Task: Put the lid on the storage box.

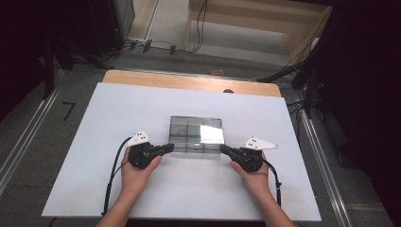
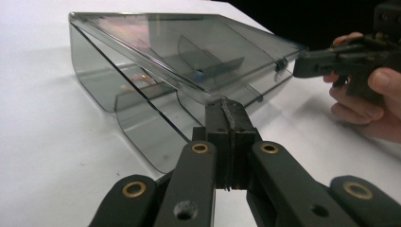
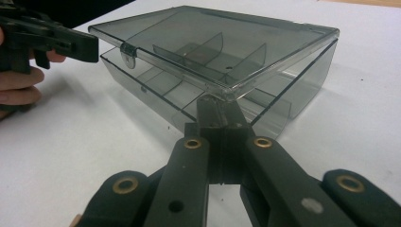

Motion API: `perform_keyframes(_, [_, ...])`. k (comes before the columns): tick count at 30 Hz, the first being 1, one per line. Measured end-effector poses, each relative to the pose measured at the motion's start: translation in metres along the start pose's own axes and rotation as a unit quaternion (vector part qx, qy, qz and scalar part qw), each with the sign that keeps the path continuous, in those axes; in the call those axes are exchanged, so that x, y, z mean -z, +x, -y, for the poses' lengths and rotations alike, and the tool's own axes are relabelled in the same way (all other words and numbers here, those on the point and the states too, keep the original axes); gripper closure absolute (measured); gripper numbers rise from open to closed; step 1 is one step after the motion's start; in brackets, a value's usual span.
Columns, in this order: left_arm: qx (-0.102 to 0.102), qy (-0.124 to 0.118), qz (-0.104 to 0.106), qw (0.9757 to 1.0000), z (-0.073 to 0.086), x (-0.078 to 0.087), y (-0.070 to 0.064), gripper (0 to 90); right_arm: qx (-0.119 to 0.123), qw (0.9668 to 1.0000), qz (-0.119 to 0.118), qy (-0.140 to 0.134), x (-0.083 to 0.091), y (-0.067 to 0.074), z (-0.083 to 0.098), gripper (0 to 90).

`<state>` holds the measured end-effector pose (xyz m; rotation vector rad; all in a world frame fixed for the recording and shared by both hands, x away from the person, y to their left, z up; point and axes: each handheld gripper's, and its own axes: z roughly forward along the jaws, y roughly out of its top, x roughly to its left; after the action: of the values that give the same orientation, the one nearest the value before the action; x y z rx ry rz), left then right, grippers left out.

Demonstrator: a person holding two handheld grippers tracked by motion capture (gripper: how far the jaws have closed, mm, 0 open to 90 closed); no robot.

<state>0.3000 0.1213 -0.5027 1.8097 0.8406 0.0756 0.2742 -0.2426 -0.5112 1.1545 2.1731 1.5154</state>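
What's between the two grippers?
In the high view, the smoky clear plastic box sits between the left gripper and right gripper, each at a near corner.

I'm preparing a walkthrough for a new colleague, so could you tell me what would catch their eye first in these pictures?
First, the smoky clear plastic box with inner dividers, at the middle of the white table, its lid lifted ajar at the front. Next, the left hand-held gripper and the right hand-held gripper, jaws closed, one at each near corner of that lid.

High view looks down on the table; both gripper views closely face the box from opposite corners.
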Motion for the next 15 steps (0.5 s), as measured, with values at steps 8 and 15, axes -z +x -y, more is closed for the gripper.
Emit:
perform_keyframes(8, [-0.019,-0.004,0.005,0.9998,0.005,0.015,-0.014,89.8,-0.007,1.0,0.004,0.005,0.013,0.003,0.007,85.9])
perform_keyframes(15, [-0.035,-0.025,0.017,0.9989,0.006,0.033,-0.022,84.1,0.003,0.9999,0.0,-0.017,0.03,0.007,0.006,75.2])
